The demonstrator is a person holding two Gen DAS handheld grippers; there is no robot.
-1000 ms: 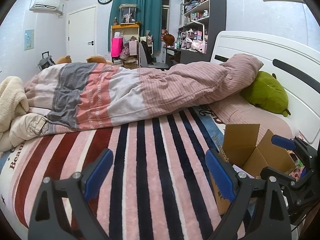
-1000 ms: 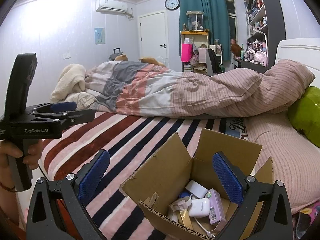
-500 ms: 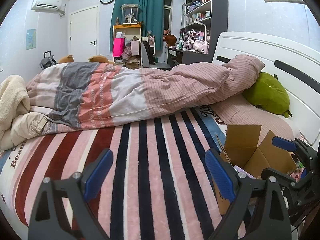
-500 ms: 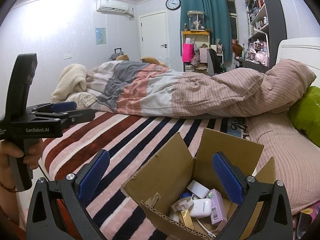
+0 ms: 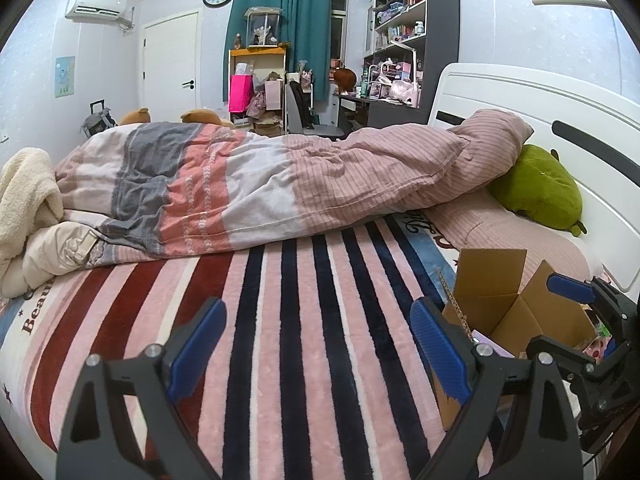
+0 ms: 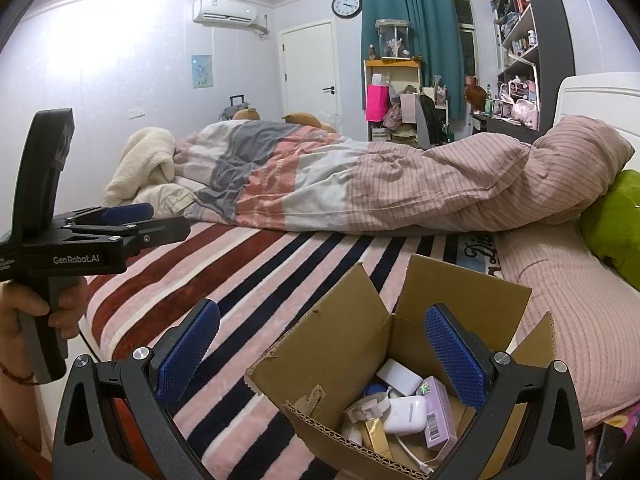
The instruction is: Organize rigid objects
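The striped blanket [image 5: 304,360] lies bare under the left tool [image 5: 318,340], free for sorting. The cardboard box [image 6: 352,344] stands open below the right tool [image 6: 322,350]; charger case [image 6: 404,414] and small items wait inside. Both tools gape wide, empty.

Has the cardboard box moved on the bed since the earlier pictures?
No. In the right wrist view the cardboard box sits at the same place on the striped blanket, against the same stripes.
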